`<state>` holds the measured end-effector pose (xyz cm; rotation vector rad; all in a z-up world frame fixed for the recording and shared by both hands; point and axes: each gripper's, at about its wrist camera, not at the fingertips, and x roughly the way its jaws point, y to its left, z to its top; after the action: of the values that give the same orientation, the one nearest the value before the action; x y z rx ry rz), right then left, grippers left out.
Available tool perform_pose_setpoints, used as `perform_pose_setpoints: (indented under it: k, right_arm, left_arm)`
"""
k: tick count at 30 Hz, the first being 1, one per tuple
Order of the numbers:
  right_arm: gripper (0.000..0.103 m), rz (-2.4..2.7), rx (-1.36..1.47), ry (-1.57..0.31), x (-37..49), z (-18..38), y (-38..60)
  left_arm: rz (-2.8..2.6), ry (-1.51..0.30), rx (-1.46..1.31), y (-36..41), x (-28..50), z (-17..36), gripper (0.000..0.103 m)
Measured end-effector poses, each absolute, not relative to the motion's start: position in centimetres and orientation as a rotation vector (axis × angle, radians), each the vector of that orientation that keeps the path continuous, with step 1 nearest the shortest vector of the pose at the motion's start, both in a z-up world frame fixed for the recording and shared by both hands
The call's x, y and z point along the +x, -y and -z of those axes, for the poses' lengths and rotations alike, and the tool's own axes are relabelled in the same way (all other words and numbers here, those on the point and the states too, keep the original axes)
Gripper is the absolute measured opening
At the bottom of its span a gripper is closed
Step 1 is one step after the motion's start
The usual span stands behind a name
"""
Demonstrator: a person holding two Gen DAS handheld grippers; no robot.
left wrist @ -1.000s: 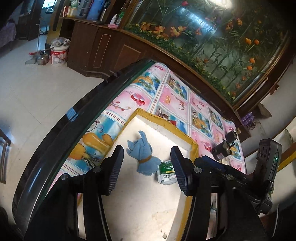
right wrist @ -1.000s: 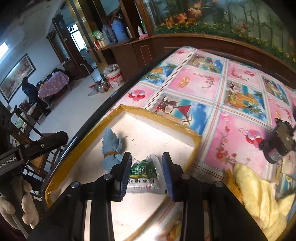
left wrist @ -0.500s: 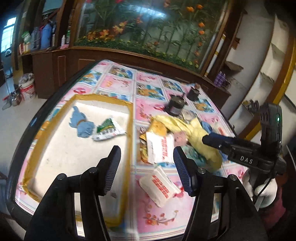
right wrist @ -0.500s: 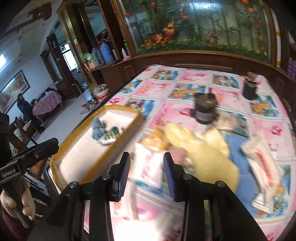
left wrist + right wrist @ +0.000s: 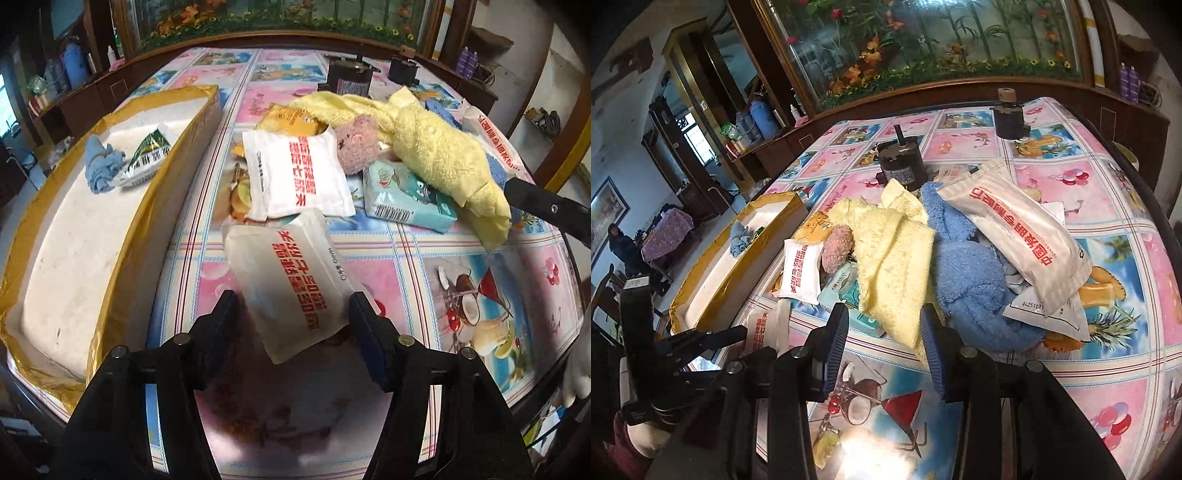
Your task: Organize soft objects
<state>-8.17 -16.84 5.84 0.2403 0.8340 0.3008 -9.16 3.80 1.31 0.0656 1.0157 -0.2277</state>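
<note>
- Desk [image 5: 424,266] wears a glossy cartoon-print cloth in pink and blue squares, and a big flower mural [image 5: 923,48] runs behind it.
- Yellow-edged tray [image 5: 122,236] sits on the desk's left side with a blue rag [image 5: 98,166] and a green packet [image 5: 146,158] inside.
- Left claw [image 5: 291,314] is spread wide around the near white pouch [image 5: 291,280], not squeezing it.
- Right claw [image 5: 884,332] is also apart, at the yellow towel [image 5: 894,258] hem, beside a blue towel [image 5: 967,280].

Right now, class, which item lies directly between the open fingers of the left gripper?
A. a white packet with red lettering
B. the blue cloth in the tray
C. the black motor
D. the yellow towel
A: the left gripper is open, and the white packet with red lettering lies between its fingers.
</note>
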Motion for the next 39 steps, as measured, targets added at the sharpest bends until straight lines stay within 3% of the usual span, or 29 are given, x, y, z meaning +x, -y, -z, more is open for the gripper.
perform_pose_setpoints:
  k: [2, 4, 11, 15, 22, 23, 24, 25, 27, 33, 39]
  right_arm:
    - [0.04, -0.298, 0.264, -0.835, -8.1, -5.5, 17.5]
    - [0.04, -0.29, 0.28, -0.832, -8.2, -5.2, 18.3]
    - [0.04, -0.255, 0.311, -0.82, -8.3, -5.0, 20.8]
    - [0.04, -0.247, 0.336, -0.816, -8.3, -4.8, 21.6]
    - [0.04, -0.2, 0.33, -0.816, -8.9, -5.0, 23.1]
    - [0.04, -0.19, 0.328, -0.814, -9.0, -5.1, 23.4]
    - [0.04, -0.178, 0.329, -0.811, -9.2, -5.2, 23.8]
    - [0.04, -0.164, 0.333, -0.807, -9.4, -5.3, 24.3]
    - [0.04, -0.129, 0.351, -0.797, -9.8, -5.5, 25.9]
    - [0.04, -0.035, 0.4, -0.806, -10.5, -4.9, 29.1]
    - [0.04, -0.297, 0.339, -0.823, -9.8, -6.2, 23.3]
  left_arm:
    - [0.314, -1.018, 0.048, -3.2, -9.0, -1.3, 0.063]
    - [0.38, -1.01, 0.039, -2.4, -8.9, -1.4, 0.04]
    - [0.426, -1.015, -0.032, -2.4, -8.4, -1.9, 0.041]
    - [0.352, -1.02, -0.003, -1.6, -7.3, -1.9, 0.067]
    - [0.23, -0.986, 0.157, 0.6, -6.0, -0.8, 0.083]
    - [0.257, -0.995, 0.134, 0.5, -5.7, -0.7, 0.081]
    - [0.263, -0.987, 0.126, 0.3, -5.6, -0.7, 0.072]
    - [0.275, -0.969, 0.127, 0.0, -5.6, -0.9, 0.054]
    - [0.308, -0.972, 0.087, -1.0, -5.4, -1.1, 0.047]
    - [0.414, -0.957, -0.059, -3.8, -5.9, -1.9, 0.043]
    - [0.454, -0.857, -0.166, -6.9, -8.4, -5.3, 0.044]
